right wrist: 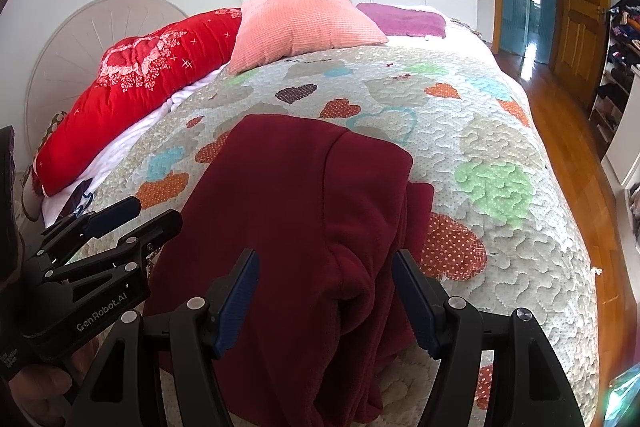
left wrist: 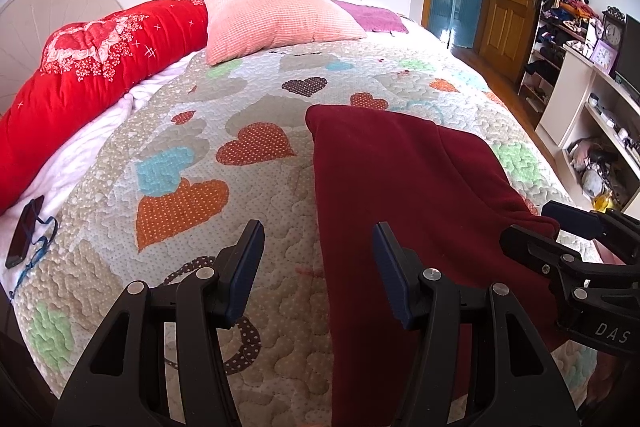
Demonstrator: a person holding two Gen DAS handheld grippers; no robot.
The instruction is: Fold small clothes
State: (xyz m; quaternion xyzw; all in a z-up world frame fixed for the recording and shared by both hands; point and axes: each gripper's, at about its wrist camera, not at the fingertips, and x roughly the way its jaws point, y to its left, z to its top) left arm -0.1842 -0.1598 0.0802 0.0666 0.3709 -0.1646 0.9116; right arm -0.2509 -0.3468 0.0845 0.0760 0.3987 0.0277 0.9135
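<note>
A dark red fleece garment lies partly folded on the heart-patterned quilt, its near end hanging over the bed's front edge. My left gripper is open and empty, hovering over the garment's left edge. My right gripper is open, its fingers either side of a bunched fold of the garment near the front edge. Each gripper shows in the other's view: the right one at the garment's right side, the left one at its left side.
A red quilted bolster, a pink pillow and a purple towel lie at the bed's far side. A phone with a blue cord lies at the left. Shelves stand right, across a wooden floor.
</note>
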